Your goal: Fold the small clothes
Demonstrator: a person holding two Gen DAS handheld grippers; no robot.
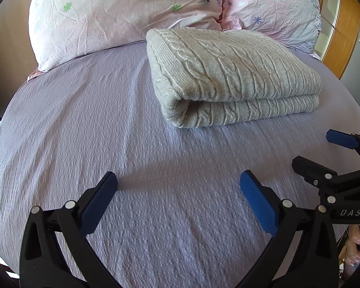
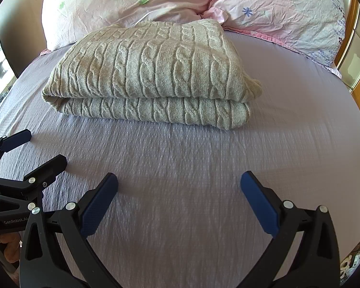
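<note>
I see both my left tool [image 1: 178, 180] and right tool [image 2: 179, 180] spread wide, empty, near the folded sweater [image 1: 228, 76] on the bed [image 1: 84, 120].

I held the left gripper [image 1: 178, 180] low and level with its jaws spread wide, nothing between the blue pads [image 1: 258, 204]. My right gripper [image 2: 178, 180] sat just beside it at about 3 o'clock, jaws equally wide and empty. In the left wrist view my right hand's fingers [image 1: 354, 244] showed at 4 o'clock, curled around that gripper's handle.
</note>
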